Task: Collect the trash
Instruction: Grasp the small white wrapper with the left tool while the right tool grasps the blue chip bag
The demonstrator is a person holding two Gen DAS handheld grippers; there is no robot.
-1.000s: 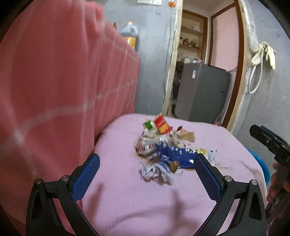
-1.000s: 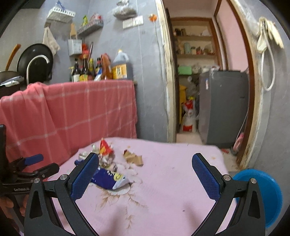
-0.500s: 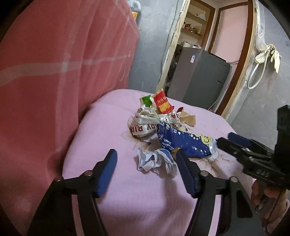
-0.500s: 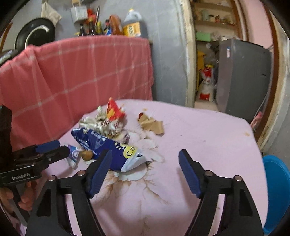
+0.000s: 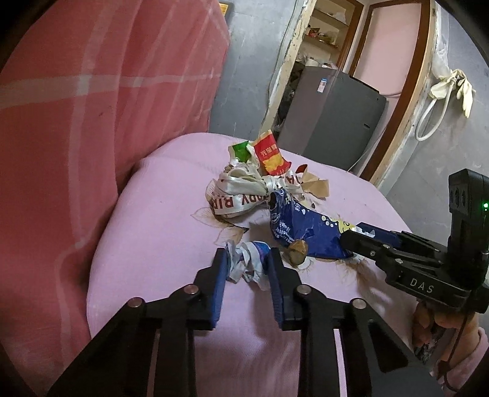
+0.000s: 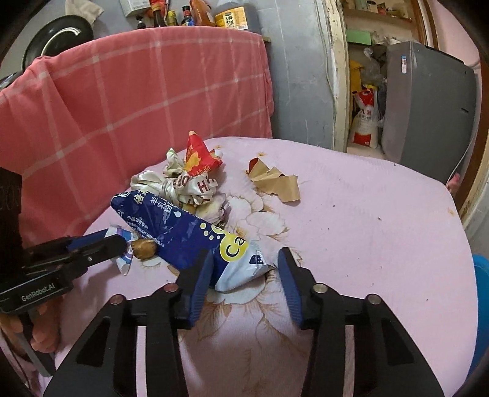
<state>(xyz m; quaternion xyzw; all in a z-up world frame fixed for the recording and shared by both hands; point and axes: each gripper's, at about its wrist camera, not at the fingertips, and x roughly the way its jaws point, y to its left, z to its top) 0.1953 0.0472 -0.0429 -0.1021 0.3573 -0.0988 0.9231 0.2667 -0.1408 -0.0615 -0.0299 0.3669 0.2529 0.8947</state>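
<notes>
Nearest, the left gripper [image 5: 247, 268] is seen with its fingers pinched on a crumpled wrapper [image 5: 248, 265] lying on the pink tablecloth [image 5: 159, 220]. Only the right wrist view shows the right gripper [image 6: 243, 279] with fingers part spread, straddling the pale end of a blue bag [image 6: 186, 235]; whether they press it cannot be told. Beyond, a white ribbon [image 6: 183, 186], a red packet [image 6: 198, 155] and brown paper [image 6: 276, 181] are heaped. A blue bin [image 6: 481, 308] is glimpsed at the edge, contents hidden.

Left of your grippers hung a pink checked cloth [image 6: 137, 91]; ahead stood a grey fridge [image 6: 428, 103]; bottles [image 6: 183, 15] lined the shelf above.
</notes>
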